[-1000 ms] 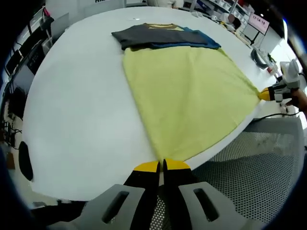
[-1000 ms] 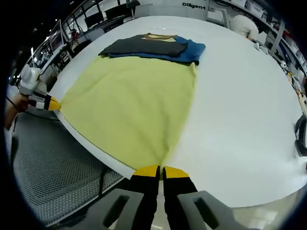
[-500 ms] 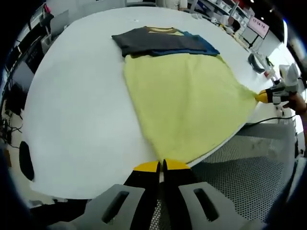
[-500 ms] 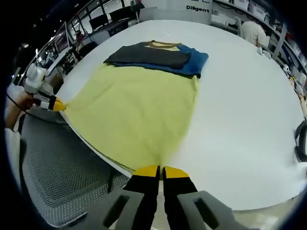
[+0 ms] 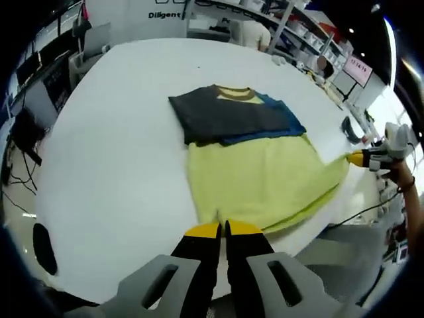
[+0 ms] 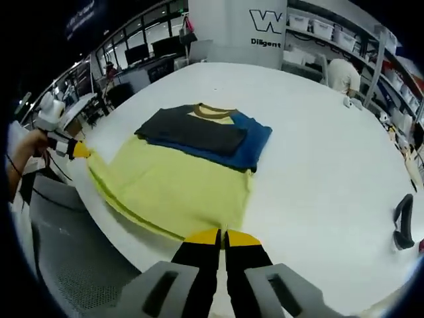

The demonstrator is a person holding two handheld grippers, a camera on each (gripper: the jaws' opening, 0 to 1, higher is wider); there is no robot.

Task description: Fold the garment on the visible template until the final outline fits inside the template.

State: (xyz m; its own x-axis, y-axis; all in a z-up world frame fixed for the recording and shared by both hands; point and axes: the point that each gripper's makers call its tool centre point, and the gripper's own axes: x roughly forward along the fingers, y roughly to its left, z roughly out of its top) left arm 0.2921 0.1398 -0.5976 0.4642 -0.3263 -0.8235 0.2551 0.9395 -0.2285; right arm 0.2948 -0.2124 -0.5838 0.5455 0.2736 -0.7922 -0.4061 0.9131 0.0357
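Left gripper (image 5: 222, 228) and right gripper (image 6: 222, 235) each pinching yellow garment (image 5: 265, 182) hem, black headset (image 6: 402, 220) in right gripper view

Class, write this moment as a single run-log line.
left gripper: shut on yellow garment | right gripper: shut on yellow garment | garment: hem corners lifted over white table

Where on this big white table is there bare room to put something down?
The white table is bare between the blue shirt and a black object at its edge, and again beyond the dark shirt. The near edge is crowded: the yellow garment, both tongs gripping its corners.
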